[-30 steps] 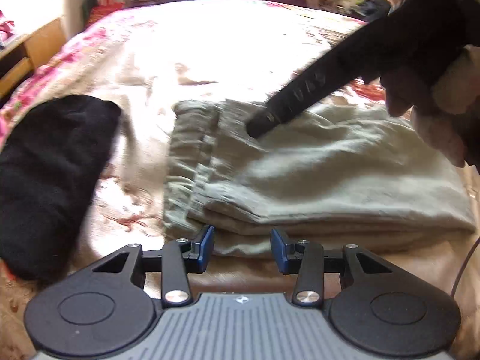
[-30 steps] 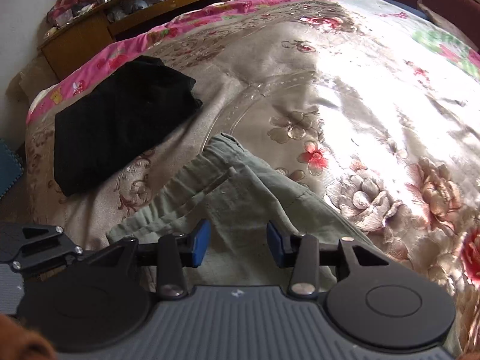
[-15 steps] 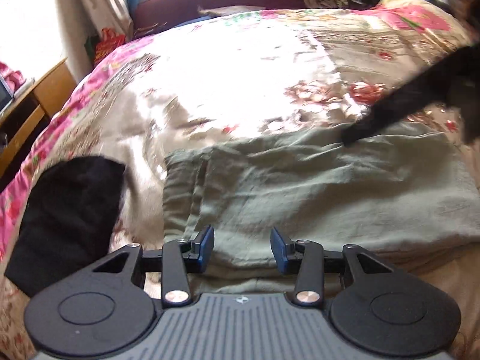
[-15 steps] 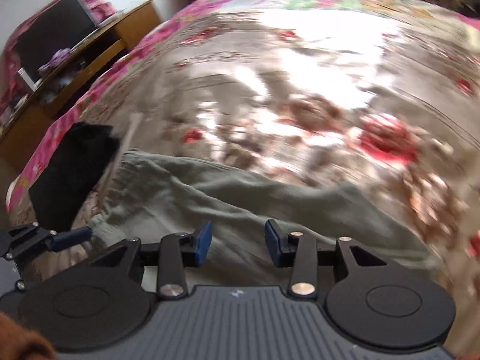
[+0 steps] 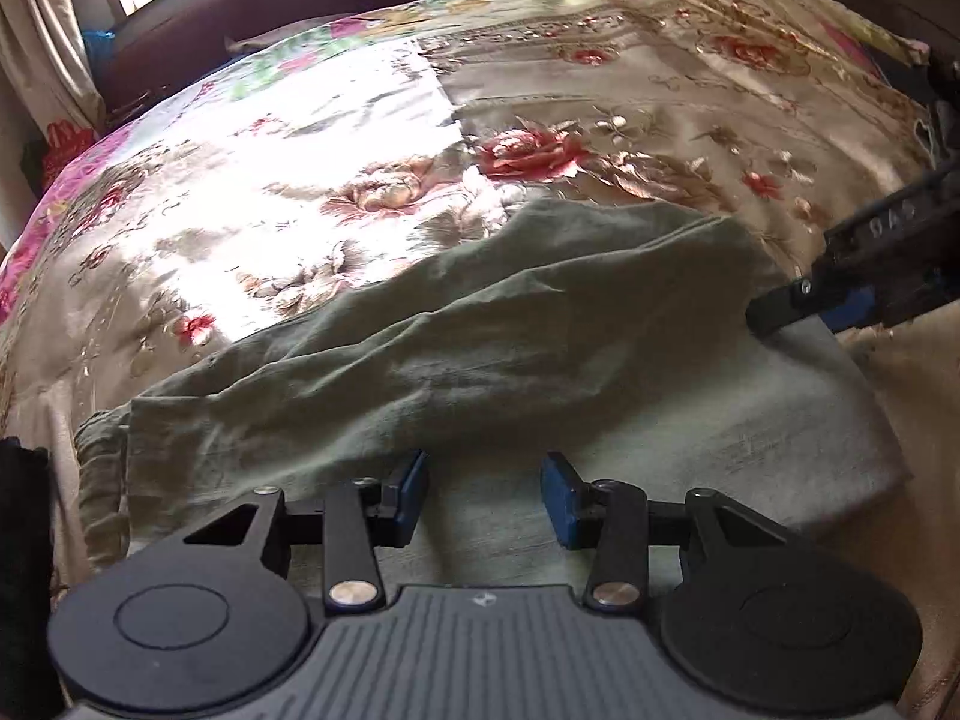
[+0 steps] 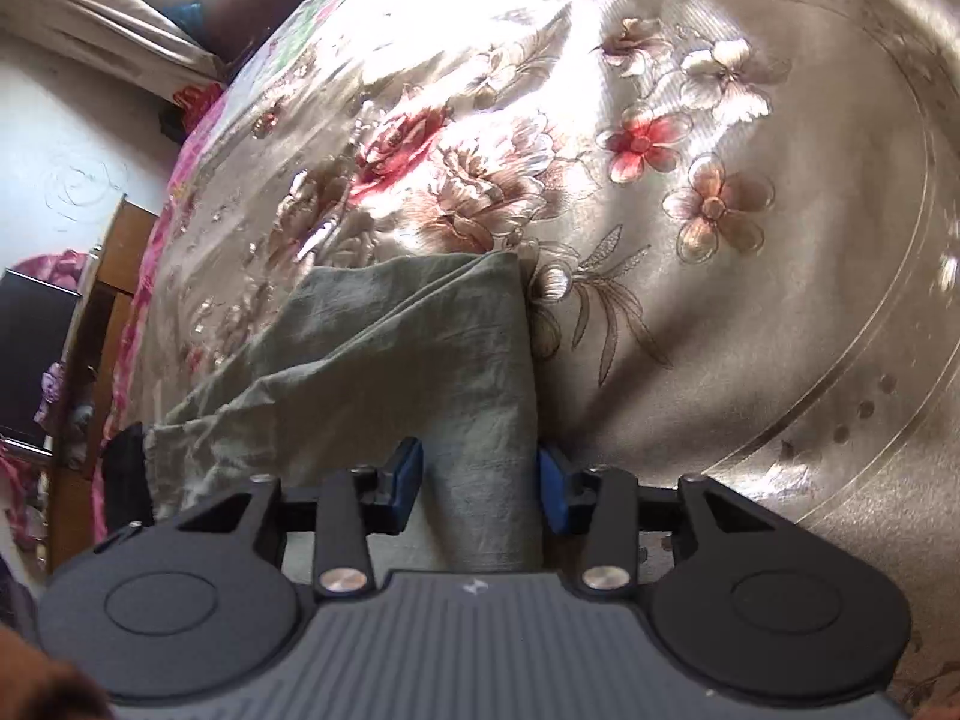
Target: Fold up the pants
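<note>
Folded olive-green pants [image 5: 510,360] lie on the floral bedspread [image 5: 336,138]. My left gripper [image 5: 485,498] is open and hovers over the pants' near edge. My right gripper [image 6: 479,489] is open, with the pants' right folded edge [image 6: 480,396] lying between its blue pads; the cloth is not pinched. In the left wrist view the right gripper's fingers [image 5: 798,300] show at the pants' far right corner. The waistband end [image 5: 102,468] lies bunched at the left.
A black folded garment [image 5: 24,540] lies left of the pants, also visible in the right wrist view [image 6: 123,480]. A wooden shelf unit [image 6: 90,324] stands past the bed's left side. A dark red headboard [image 5: 270,12] and curtains are at the far end.
My right gripper has slid from the waistband across to the pants' right edge. My left gripper has swung right and closer over the near edge. Both stay open.
</note>
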`<state>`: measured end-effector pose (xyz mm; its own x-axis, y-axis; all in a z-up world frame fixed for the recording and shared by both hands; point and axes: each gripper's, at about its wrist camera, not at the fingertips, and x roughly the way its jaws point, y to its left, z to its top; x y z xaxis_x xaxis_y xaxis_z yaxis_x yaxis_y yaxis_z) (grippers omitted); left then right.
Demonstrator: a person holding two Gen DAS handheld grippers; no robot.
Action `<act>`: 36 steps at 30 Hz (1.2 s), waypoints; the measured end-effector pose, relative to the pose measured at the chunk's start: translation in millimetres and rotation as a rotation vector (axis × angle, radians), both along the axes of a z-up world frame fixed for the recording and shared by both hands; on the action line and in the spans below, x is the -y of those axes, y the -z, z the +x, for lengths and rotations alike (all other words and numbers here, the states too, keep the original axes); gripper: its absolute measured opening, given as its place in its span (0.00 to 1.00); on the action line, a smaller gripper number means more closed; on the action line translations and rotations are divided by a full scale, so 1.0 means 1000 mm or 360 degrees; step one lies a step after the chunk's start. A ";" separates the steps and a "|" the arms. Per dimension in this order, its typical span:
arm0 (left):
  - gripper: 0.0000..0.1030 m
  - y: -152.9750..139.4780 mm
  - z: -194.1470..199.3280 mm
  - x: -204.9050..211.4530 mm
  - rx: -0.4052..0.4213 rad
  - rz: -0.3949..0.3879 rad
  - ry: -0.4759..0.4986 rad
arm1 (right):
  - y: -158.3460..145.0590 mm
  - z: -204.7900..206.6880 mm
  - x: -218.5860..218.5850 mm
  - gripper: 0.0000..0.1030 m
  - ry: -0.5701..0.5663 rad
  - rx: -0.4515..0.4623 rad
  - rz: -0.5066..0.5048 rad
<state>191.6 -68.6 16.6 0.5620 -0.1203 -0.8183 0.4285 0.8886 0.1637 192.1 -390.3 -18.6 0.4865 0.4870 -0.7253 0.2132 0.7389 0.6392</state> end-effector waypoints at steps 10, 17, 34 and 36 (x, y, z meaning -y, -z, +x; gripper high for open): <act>0.54 0.003 -0.001 0.020 -0.0009 0.0063 0.0116 | 0.016 -0.005 0.011 0.40 -0.0065 -0.0011 0.0309; 0.55 0.010 -0.002 0.022 0.0007 0.0093 0.0132 | 0.034 0.009 -0.009 0.09 0.0021 -0.0026 0.0375; 0.55 0.008 -0.006 0.073 0.0084 -0.0045 0.0317 | 0.002 -0.031 0.062 0.06 0.0343 -0.0170 0.0200; 0.59 0.015 0.002 0.071 0.0052 -0.0032 0.0296 | -0.003 -0.029 0.059 0.06 0.0330 -0.0162 0.0193</act>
<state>193.8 -139.4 1.3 0.5546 -0.2405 -0.7966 0.5804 0.7978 0.1632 163.2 -449.6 -15.9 0.5126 0.4707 -0.7181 0.4199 0.5921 0.6878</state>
